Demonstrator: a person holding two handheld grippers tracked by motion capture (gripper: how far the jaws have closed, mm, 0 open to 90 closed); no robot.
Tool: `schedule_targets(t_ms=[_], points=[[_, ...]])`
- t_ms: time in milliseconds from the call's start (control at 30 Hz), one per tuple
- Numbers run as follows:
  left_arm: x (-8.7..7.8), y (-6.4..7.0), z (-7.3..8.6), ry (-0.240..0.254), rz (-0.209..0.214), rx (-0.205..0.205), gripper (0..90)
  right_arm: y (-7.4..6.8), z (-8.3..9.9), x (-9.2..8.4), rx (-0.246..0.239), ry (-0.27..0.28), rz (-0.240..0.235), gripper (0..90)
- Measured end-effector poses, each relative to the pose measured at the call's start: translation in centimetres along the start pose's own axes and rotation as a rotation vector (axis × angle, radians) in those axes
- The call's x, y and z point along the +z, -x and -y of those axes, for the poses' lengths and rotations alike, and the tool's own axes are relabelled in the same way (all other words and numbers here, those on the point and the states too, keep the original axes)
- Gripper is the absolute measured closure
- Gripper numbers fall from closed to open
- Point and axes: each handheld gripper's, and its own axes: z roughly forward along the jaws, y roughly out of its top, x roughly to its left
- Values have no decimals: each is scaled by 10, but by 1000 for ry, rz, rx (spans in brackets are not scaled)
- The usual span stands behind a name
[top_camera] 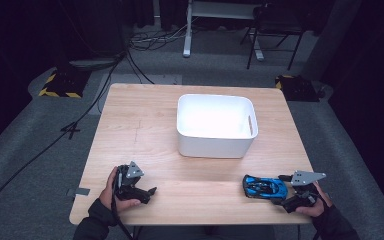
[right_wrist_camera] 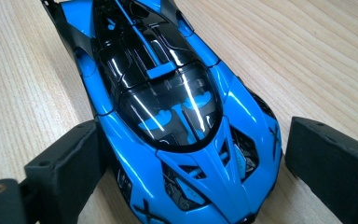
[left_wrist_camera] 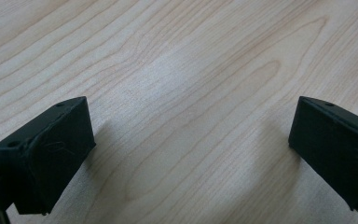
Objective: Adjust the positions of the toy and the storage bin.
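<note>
Two grippers sit low at the near edge of the table (top_camera: 130, 125), one in each of the person's hands. On the right, the right gripper (top_camera: 286, 190) has its jaws spread wide around one end of the blue toy car (top_camera: 265, 188). From the right gripper view, the car (right_wrist_camera: 168, 116) lies lengthwise between the two black jaws; the one on the left of that view is right against the car's flank, while the other stands a little off with bare wood showing between. Whether either pad actually presses I cannot tell. The car rests on the wood near the table's right front corner. Over on the left, the left gripper (top_camera: 147, 192) is wide open above bare tabletop. Beyond both, mid-table, stands a white bin (top_camera: 215, 145), well apart from the car.
</note>
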Motion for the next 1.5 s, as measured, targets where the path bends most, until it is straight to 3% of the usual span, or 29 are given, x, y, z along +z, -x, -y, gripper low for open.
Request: schedule_targets(t_ms=[867, 1500], points=[[0, 1, 1, 2, -13, -10, 6, -9, -9, 8, -29, 17, -14, 141], [-1, 1, 1, 3, -14, -10, 6, -32, -41, 40, 32, 9, 48, 157]])
